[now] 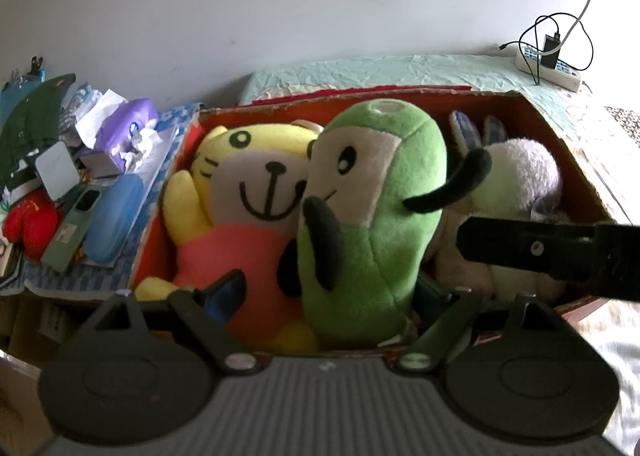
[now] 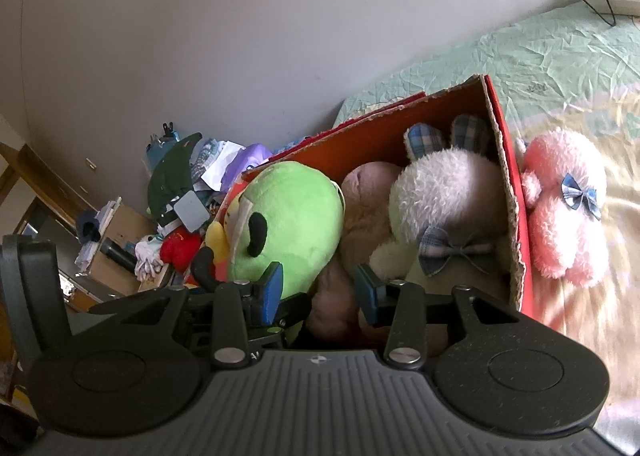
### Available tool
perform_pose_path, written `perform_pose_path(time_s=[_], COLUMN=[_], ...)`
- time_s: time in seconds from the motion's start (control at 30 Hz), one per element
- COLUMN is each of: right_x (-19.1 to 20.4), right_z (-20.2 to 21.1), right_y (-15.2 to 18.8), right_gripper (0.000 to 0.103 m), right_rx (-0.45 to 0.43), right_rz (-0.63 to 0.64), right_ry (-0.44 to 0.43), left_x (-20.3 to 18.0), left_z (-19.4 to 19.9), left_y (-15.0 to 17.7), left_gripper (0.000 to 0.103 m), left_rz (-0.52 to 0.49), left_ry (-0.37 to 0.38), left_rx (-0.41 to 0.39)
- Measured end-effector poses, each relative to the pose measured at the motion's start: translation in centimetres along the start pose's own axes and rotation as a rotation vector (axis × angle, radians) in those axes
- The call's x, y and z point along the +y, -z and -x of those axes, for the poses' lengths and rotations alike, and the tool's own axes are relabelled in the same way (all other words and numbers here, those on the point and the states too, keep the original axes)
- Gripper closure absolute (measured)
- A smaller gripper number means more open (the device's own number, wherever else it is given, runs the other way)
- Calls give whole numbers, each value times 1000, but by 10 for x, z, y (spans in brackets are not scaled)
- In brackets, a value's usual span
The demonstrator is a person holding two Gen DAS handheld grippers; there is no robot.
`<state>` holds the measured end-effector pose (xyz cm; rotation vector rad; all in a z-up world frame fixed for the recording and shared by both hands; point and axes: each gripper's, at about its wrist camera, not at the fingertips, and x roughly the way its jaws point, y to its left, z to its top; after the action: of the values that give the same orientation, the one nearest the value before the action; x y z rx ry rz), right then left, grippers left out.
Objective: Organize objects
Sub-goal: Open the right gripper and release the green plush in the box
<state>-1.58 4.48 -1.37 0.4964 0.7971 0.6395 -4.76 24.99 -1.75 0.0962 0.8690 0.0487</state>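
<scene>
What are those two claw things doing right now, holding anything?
Left gripper: open around the green plush toy, not clamped.
Right gripper: open, holding nothing, just above the toys in the red box.

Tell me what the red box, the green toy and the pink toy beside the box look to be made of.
Red box: corrugated cardboard, red outside; its torn rim shows brown fluted edge.
Green toy: short-pile plush fabric, matte and fuzzy, probably soft-stuffed, with black felt-like limbs.
Pink toy: longer, shaggier plush, fluffy surface, with a blue plaid fabric bow; it lies outside the box, against its wall.
</scene>
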Motion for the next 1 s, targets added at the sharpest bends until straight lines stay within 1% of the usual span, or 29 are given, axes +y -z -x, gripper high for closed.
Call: perform_pose_path(time_s=[0.17, 0.37, 0.7, 1.0], right_x=[1, 2, 6, 7], right_z=[-1, -1, -3, -2], right_y=[1, 3, 7, 9], right_gripper=[61, 64, 64, 64], right_rx=[0, 0, -7, -10], right_rz=[10, 25, 75, 79], right_ry=[9, 21, 42, 34], left_x=[2, 1, 2, 0], left_z=[1, 2, 2, 3], left_y=[1, 2, 4, 5], left_gripper=[12, 11, 9, 9], left_rz=[12, 18, 46, 52], left_ry=[-8, -16, -8, -16], left_rx=[-1, -5, -6, -13])
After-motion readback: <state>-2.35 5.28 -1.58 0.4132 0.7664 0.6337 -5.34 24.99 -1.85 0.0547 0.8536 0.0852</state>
